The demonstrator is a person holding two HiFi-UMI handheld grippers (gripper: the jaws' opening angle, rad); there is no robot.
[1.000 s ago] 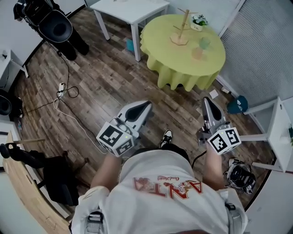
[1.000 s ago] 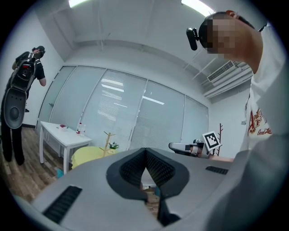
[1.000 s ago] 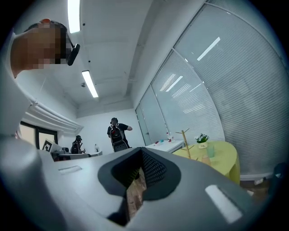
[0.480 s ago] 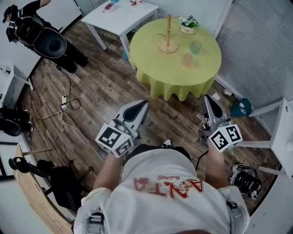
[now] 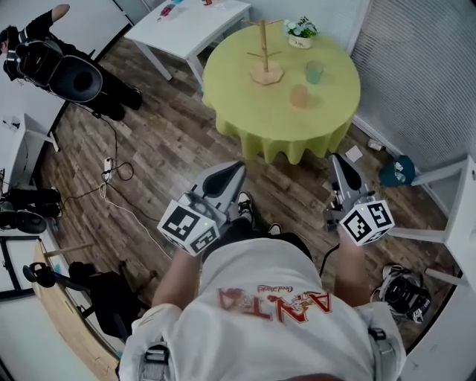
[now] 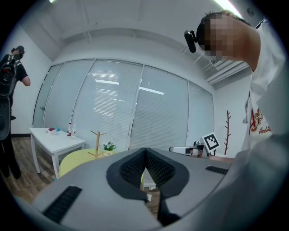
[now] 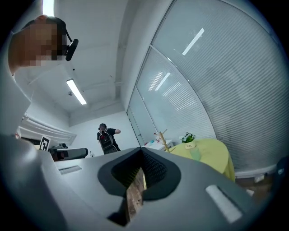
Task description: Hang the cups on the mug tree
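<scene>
Wood-plank floor [image 5: 171, 141], office room, slatted blinds [image 5: 424, 67] along the right side.

- Round tabletop [image 5: 253, 104]: far centre, draped in a yellow-green cloth that hangs over its edge. Carries all the task items.
- Mug tree [image 5: 262, 52]: wooden, on a flat hexagonal base at the far left part of the cloth. Long axis vertical, post upright, short pegs slanting upward. No cup hangs on it. Also seen in the left gripper view [image 6: 98, 143] and the right gripper view [image 7: 162, 140].
- Green cup [image 5: 314, 71]: right of the tree, apart from it, standing upright with its mouth up. Handle direction cannot be told.
- Orange cup [image 5: 299, 96]: near side of the green cup, just beside it, also upright, mouth up.
- Potted plant [image 5: 300, 31]: far edge of the cloth, behind the green cup.
- White tabletop [image 5: 190, 22]: rectangular, far left of the round one, small items on it too small to name.
- Left claw [image 5: 236, 170]: clenched, nothing between its jaws, held level over the floor, well apart from the cups, nose toward the round tabletop.
- Right claw [image 5: 336, 161]: clenched, nothing held, level, likewise well short of the cloth.
- Person [image 5: 44, 45]: far left, dark clothing and gear.
- Cable [image 5: 111, 160]: loose on the floor, left.
</scene>
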